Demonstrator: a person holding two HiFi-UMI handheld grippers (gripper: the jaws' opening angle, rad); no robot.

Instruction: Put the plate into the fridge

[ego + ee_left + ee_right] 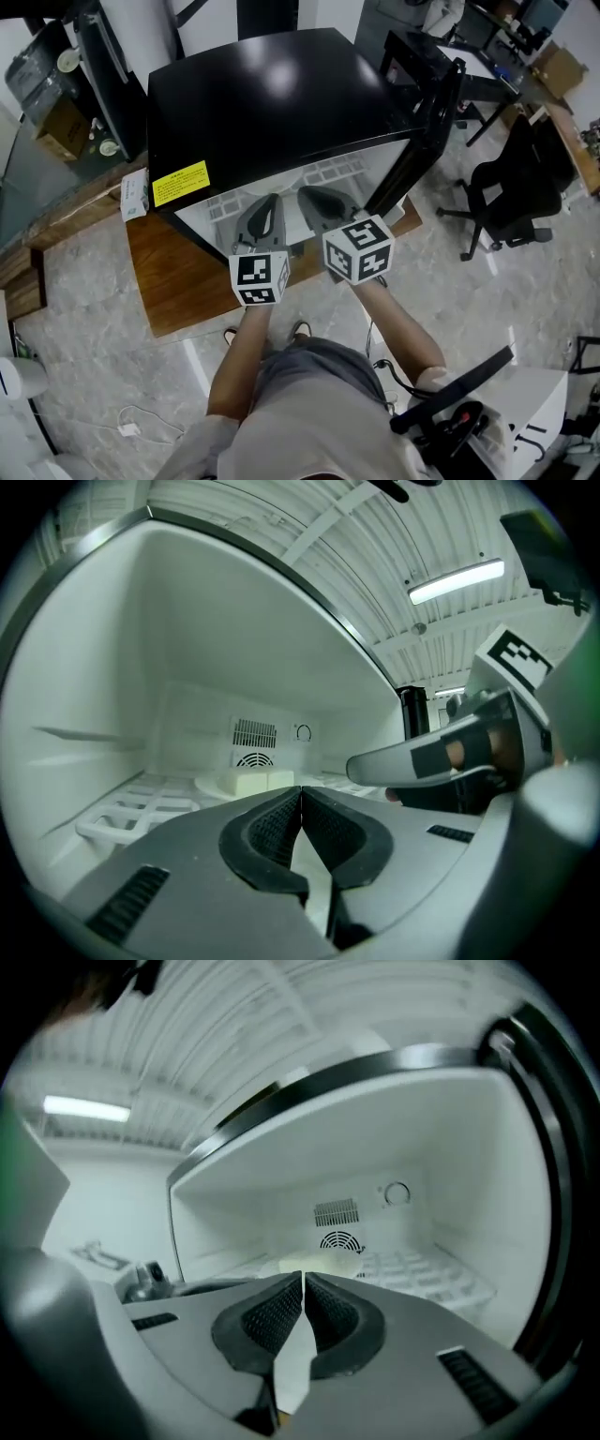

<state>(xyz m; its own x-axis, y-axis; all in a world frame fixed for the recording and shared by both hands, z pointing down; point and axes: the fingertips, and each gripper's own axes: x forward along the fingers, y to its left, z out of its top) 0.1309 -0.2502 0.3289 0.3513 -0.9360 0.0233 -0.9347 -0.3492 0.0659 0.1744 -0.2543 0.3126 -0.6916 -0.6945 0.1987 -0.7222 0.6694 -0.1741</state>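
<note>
Found the plate point(208, 785) deep in the fridge point(253, 103), well clear of both tools. Lies flat and face up on the white shelf point(122, 813), just below the vent point(254, 733), with pale blocks point(260, 780) on top. Looks round, so no long axis to tell. Held by neither tool. Left gripper point(301, 797) at the fridge mouth, pointing level at the back wall, jaws pressed together on nothing. Right gripper point(304, 1281) just beside it, likewise closed tip to tip and empty, aimed toward the plate. Door point(427, 141) swung open on the right.
</note>
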